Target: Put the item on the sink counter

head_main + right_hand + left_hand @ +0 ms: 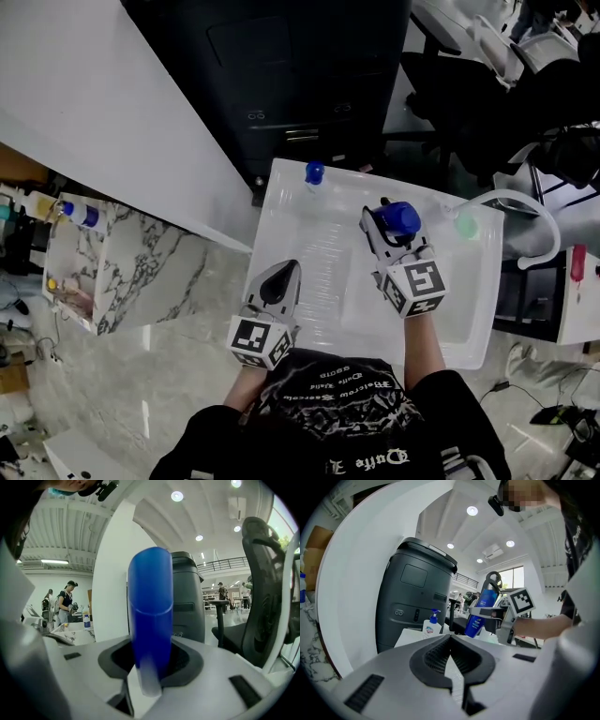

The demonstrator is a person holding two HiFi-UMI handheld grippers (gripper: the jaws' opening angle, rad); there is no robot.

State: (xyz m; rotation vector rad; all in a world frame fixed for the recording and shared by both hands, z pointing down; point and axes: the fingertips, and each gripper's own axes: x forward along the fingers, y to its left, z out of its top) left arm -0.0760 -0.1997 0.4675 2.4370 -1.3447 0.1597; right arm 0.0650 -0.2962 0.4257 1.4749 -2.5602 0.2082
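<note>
Blue bottle (pixel 150 613); white sink counter (pixel 281 216); dark grey bin (pixel 417 604); grey-veined marble floor (pixel 173 309).

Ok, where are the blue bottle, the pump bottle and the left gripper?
blue bottle (pixel 150 602): right gripper view, middle of its body.
pump bottle (pixel 432 628): left gripper view, its white body.
left gripper (pixel 286 270): head view, between its fingertips.

Far centre, a dark grey lidded bin (pixel 309 75) against a white wall (pixel 94 103). Just in front of it, an upright pump soap bottle (pixel 314 173) with a blue head. To the left, a marble-topped bench (pixel 141 272) carrying a blue-capped bottle (pixel 82 215). Far right, a black mesh office chair (pixel 267 597). Right, a small green round thing (pixel 466 226) beside a white curved spout (pixel 539 225).
</note>
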